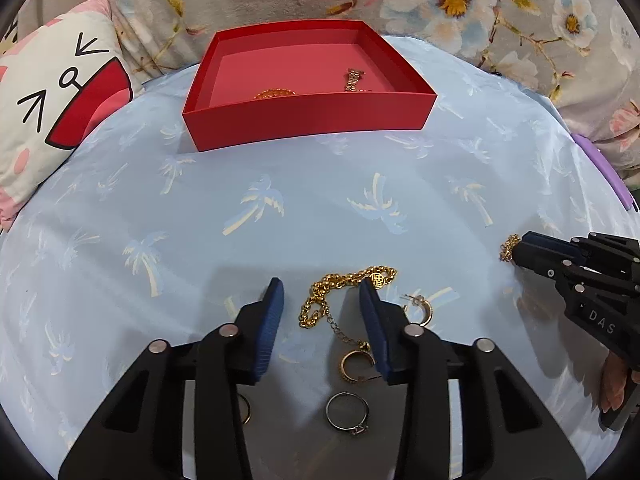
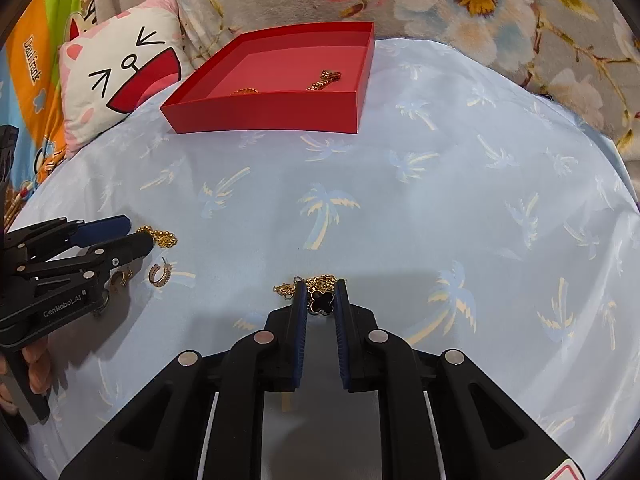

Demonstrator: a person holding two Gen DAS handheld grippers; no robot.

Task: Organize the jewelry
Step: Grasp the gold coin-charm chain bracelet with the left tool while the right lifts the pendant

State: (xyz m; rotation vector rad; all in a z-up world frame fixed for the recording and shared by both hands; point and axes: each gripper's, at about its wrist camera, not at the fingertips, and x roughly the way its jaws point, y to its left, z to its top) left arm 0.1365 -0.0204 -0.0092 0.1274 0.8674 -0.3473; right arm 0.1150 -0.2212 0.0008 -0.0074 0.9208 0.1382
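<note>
**Two grippers down among the loose gold pieces**

Nearest the left wrist camera, a silver ring (image 1: 346, 413) lies flat on the pale blue palm-print cloth (image 1: 320, 208), between the arms of the left hand-held gripper (image 1: 321, 295). Its blue pads stand spread, not pressing on anything. Between them lies a gold chain bracelet (image 1: 344, 294) with a round charm, its thin tail running back to a gold hoop earring (image 1: 354, 364). A second hoop earring (image 1: 420, 312) lies just outside the right-hand pad.

In the right wrist view, the right hand-held gripper (image 2: 322, 298) is pinching a black clover pendant (image 2: 321, 301) on a gold chain; the pads sit close on either side of it, and the rest of the chain bunches on the cloth just beyond the tips.

Farther back on the cloth sits the open red box (image 1: 308, 124), well apart from both grippers. Inside it are a gold link bracelet (image 1: 354, 79) and another gold piece (image 1: 275, 93) partly hidden by the front wall. A cartoon-face pillow (image 1: 60, 92) leans to the left of the box.
</note>
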